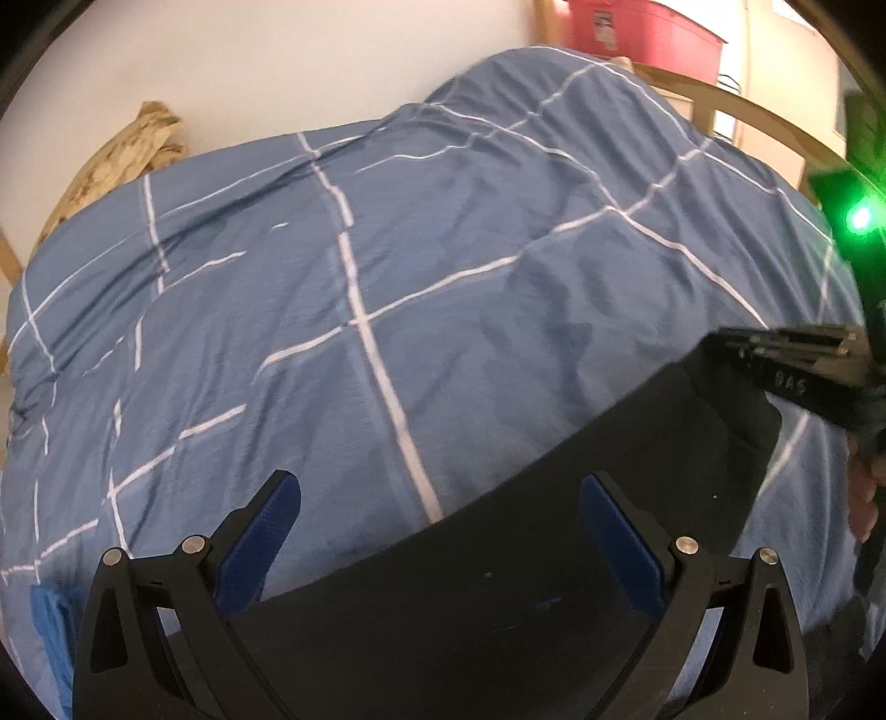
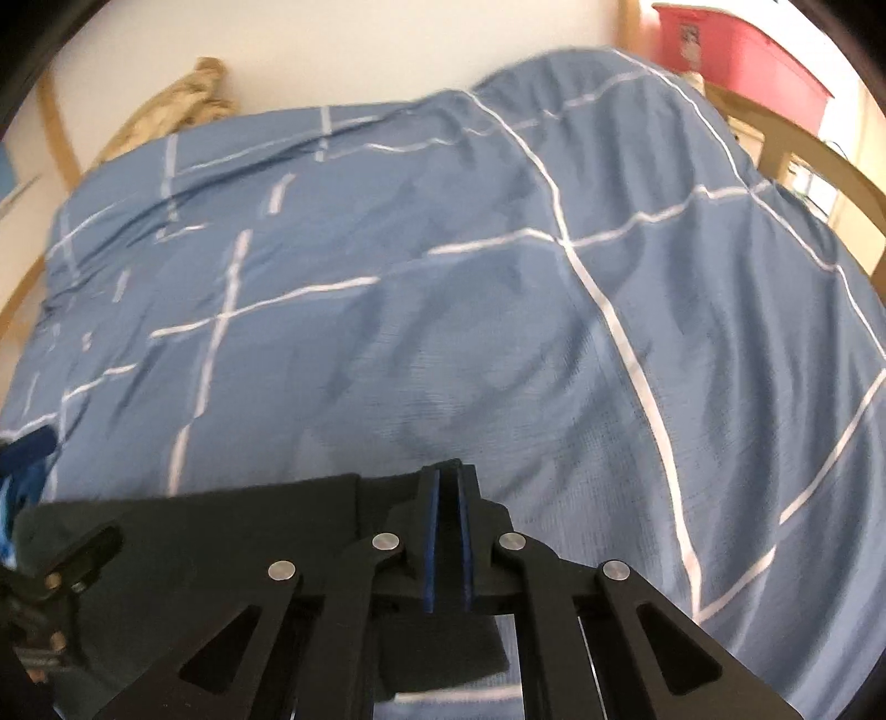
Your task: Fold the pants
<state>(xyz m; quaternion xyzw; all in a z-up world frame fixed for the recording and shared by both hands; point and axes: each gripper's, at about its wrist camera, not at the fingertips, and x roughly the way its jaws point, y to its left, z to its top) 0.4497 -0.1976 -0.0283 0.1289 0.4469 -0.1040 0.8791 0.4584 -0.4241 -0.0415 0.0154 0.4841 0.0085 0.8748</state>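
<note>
Black pants (image 1: 531,565) lie on a blue duvet with white grid lines (image 1: 387,277). My left gripper (image 1: 440,498) is open, its blue pads spread wide over the pants' near edge. My right gripper (image 2: 447,482) is shut on the pants' fabric (image 2: 221,526), the blue pads pressed together at the cloth's far edge. In the left wrist view the right gripper (image 1: 736,343) shows at the right, pinching the pants' far corner. The left gripper (image 2: 83,548) shows at the lower left of the right wrist view.
The duvet (image 2: 498,304) is rumpled and bulges at the back right. A white wall (image 1: 277,66) is behind the bed. A pink bin (image 1: 648,33) and wooden frame (image 1: 736,105) are at the back right. A tan bundle (image 1: 122,160) is at the back left. Blue cloth (image 2: 25,476) lies left.
</note>
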